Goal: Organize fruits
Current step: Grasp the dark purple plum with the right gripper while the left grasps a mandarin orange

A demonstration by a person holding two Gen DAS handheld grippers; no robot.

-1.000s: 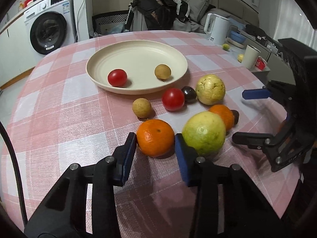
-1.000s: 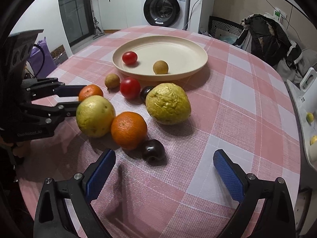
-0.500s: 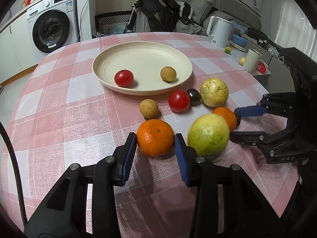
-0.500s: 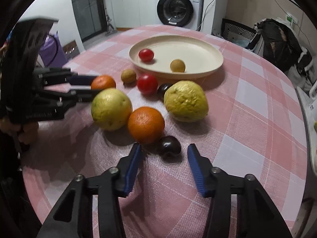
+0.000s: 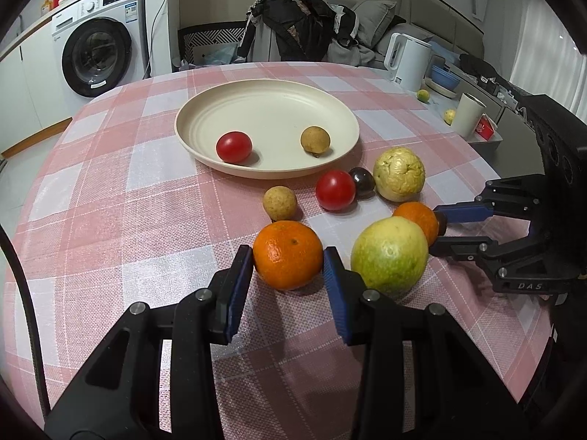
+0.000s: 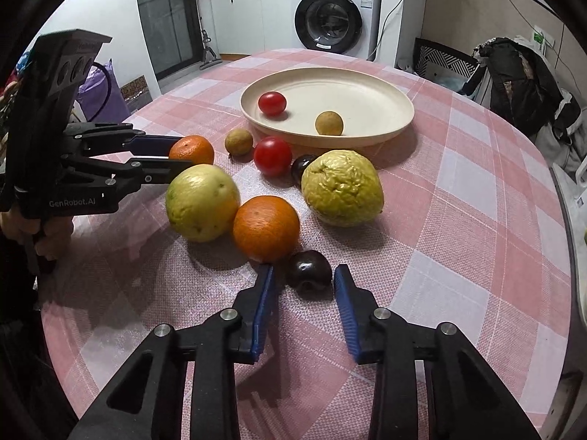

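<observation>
My left gripper (image 5: 288, 256) is shut on an orange (image 5: 288, 245) that rests on the checked cloth. Beside it lie a big green-yellow fruit (image 5: 389, 255) and a second orange (image 5: 416, 216). My right gripper (image 6: 303, 271) is open, its blue pads close on either side of a dark plum (image 6: 308, 269), with a small gap on the left. A cream plate (image 5: 183, 124) holds a tomato (image 5: 233, 146) and a small brown fruit (image 5: 314, 140). In front of the plate sit another brown fruit (image 5: 279, 203), a tomato (image 5: 335, 190), a second dark plum (image 5: 361, 180) and a bumpy yellow fruit (image 5: 399, 174).
The round table's edge (image 6: 561, 198) curves close on the right. A white kettle (image 5: 409, 60), a cup (image 5: 469, 113) and bowls stand on a counter beyond it. A washing machine (image 5: 93, 57) and a chair with clothes (image 5: 293, 25) stand behind the table.
The right gripper moved in from wide open and narrowed its jaws around the near dark plum. The left gripper stayed on its orange.
</observation>
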